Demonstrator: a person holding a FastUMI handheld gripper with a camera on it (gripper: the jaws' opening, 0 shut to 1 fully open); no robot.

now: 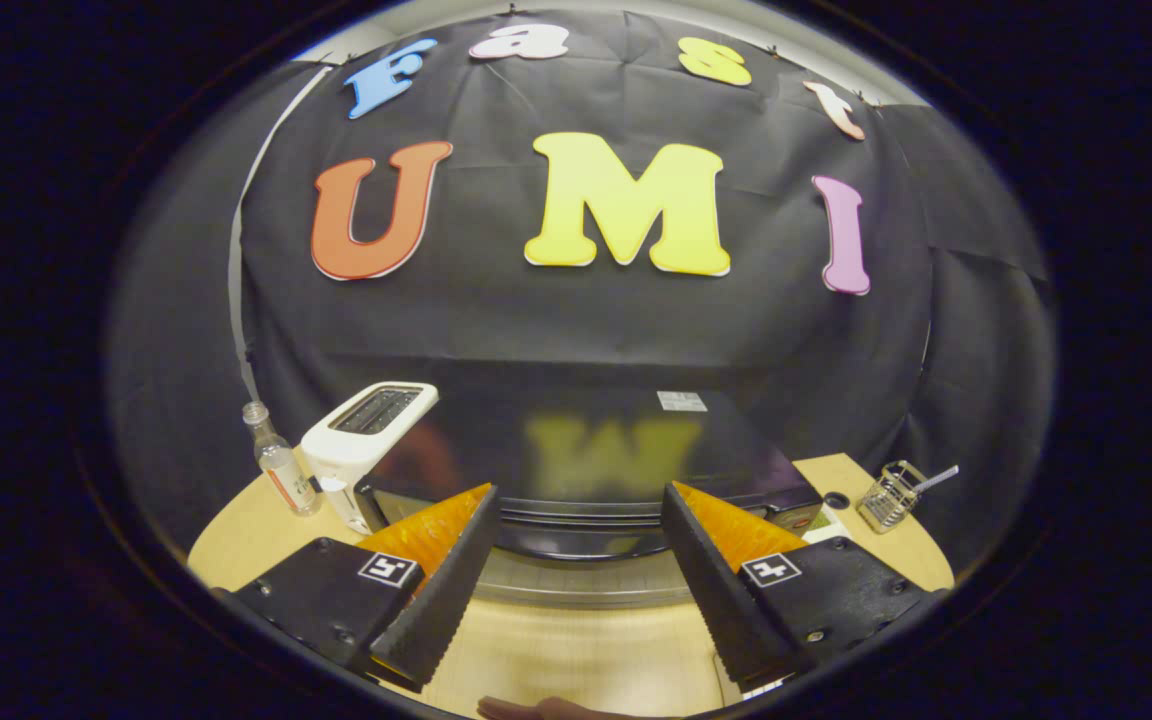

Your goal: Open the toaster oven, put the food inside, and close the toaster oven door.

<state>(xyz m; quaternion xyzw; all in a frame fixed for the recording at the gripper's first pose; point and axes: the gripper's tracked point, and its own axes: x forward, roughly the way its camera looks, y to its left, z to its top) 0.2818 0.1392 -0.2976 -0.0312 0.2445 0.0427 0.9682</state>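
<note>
A black toaster oven [596,440] with a glossy top stands on the wooden table [576,650], seen from above and in front. Its dark curved door handle [581,535] runs along the front edge, and the door looks closed. My gripper [579,495] is open, its fingers spread wide, with the tips on either side of the handle and just above it. Nothing is between the fingers. A brownish rounded thing [546,708] peeks in at the nearest edge of the table, below the fingers; I cannot tell what it is.
A white slot toaster [366,440] stands close against the oven's left side, with a small clear bottle [278,465] further left. To the oven's right sit a wire basket [891,495] and a small black round object [836,499].
</note>
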